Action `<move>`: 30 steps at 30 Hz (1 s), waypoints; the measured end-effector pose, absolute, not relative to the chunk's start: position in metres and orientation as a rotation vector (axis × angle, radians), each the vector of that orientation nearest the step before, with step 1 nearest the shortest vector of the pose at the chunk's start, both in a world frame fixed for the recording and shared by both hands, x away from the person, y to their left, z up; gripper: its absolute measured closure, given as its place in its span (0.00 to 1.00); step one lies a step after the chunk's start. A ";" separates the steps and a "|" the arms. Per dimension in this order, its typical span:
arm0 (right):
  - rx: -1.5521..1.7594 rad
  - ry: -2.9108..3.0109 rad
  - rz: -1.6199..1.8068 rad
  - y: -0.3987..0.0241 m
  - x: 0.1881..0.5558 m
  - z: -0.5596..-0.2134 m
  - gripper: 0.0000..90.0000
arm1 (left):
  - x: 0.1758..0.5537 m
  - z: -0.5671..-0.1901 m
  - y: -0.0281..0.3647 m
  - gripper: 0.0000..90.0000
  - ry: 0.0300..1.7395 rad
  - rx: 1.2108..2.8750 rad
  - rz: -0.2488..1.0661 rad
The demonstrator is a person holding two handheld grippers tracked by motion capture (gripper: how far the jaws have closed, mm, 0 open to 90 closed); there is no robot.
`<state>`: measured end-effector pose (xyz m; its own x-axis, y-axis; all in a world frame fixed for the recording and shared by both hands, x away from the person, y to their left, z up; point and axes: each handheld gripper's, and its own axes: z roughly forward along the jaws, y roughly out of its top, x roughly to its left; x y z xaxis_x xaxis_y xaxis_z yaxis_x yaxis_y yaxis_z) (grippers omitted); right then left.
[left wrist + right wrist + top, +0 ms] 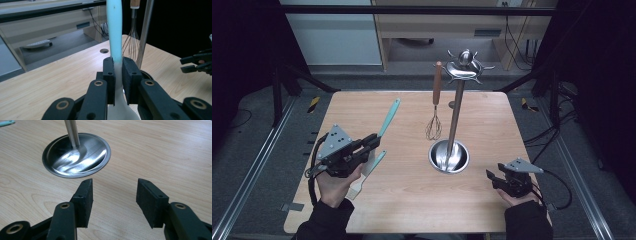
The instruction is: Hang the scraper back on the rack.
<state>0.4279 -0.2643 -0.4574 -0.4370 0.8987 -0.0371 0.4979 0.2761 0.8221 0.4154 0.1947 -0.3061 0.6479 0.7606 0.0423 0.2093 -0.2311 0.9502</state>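
Left gripper pinching spatula | right gripper spread, empty | we lift steadily, aiming handle at rack hook.

Dim surroundings, evenly lit table, glare on the steel base, near tongs blurred.

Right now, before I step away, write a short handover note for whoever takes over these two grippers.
Left gripper: shut on the teal spatula, clamped at its neck, handle pointing away toward the rack.
Right gripper: open, holding nothing, near the rack's round base.
Second spatula: lies on the table beside the left hand.
Done: whisk hangs on the utensil rack; teal spatula is gripped.
Left, probably: hang the teal spatula on a free hook, then the second one.
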 end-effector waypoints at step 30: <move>1.265 2.025 1.032 -0.265 0.428 -0.458 0.44 | 0.419 -0.281 0.152 0.91 0.664 1.689 0.578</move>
